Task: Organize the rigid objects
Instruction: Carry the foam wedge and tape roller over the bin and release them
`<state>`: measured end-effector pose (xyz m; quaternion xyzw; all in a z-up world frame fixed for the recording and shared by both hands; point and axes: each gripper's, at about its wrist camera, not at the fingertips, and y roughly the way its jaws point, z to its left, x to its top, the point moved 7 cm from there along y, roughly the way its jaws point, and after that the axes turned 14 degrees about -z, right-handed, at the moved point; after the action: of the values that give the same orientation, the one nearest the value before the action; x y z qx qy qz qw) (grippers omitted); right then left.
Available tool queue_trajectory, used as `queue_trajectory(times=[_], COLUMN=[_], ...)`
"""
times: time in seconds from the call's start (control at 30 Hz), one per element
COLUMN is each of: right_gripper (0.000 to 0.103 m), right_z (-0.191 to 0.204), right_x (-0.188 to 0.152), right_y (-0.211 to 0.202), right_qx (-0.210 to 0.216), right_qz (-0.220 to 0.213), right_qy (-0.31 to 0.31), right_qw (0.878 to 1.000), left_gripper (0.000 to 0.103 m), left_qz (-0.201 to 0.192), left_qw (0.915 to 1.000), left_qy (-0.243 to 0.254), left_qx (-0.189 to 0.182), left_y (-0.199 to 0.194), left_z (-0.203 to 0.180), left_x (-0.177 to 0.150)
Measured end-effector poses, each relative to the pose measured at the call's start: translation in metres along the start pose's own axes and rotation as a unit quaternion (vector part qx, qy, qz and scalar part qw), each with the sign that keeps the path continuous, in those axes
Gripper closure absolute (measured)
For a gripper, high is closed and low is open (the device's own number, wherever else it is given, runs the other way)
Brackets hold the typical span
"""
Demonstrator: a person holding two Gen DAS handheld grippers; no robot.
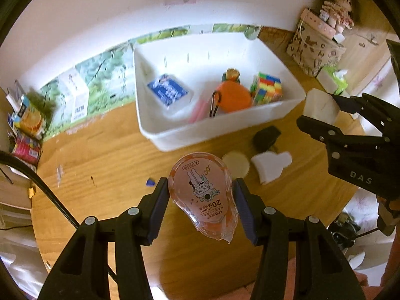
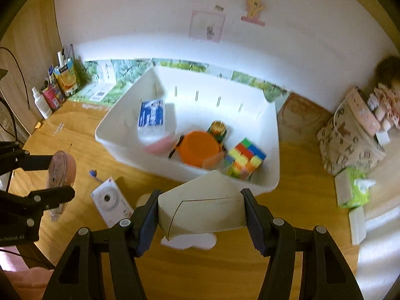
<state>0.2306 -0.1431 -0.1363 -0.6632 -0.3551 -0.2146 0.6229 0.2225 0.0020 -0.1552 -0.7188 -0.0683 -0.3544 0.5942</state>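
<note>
Five or so items already lie in the bin (image 1: pixel 175 135). Left fingers (image 1: pixel 200 200) clamp a tape dispenser (image 1: pixel 202 195), right fingers (image 2: pixel 202 212) a cream box (image 2: pixel 200 207), both before the bin; a camera (image 2: pixel 111 203) and perhaps three bits remain on the counter (image 1: pixel 105 155).

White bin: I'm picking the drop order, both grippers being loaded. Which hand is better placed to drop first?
Probably right: the right gripper holds its cream box nearly above the white bin rim.
</note>
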Motion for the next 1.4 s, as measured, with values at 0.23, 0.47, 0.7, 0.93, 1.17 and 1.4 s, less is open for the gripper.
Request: queue_trajectory(times=[0.23, 0.47, 0.7, 0.93, 1.17, 1.4], right_gripper=[0.04, 0.04, 0.04, 0.04, 0.04, 0.04], right_z=[-0.029, -0.059, -0.078, -0.091, -0.09, -0.083], right_x=[0.032, 0.055, 0.068, 0.08, 0.084, 0.087], right_y=[0.019, 0.051, 0.077, 0.095, 0.107, 0.113], right_qx=[0.011, 0.013, 0.016, 0.023, 0.041, 0.077], right_qz=[-0.026, -0.035, -0.043, -0.073, -0.117, -0.158], right_qy=[-0.004, -0.003, 0.015, 0.037, 0.036, 0.033], right_qw=[1.0, 0.999, 0.999, 0.996, 0.992, 0.984], left_gripper=[0.047, 0.047, 0.047, 0.047, 0.047, 0.047], left_qz=[-0.023, -0.047, -0.073, -0.133, -0.206, -0.265], left_qw=[0.9997, 0.9982, 0.9953, 0.9864, 0.971, 0.9542], left_qy=[-0.008, -0.029, -0.051, -0.086, -0.114, -0.126], left_qx=[0.007, 0.024, 0.038, 0.043, 0.044, 0.057], left_y=[0.011, 0.023, 0.04, 0.043, 0.039, 0.037], left_z=[-0.014, -0.017, -0.014, -0.012, -0.011, -0.01], left_x=[0.034, 0.063, 0.085, 0.104, 0.125, 0.135])
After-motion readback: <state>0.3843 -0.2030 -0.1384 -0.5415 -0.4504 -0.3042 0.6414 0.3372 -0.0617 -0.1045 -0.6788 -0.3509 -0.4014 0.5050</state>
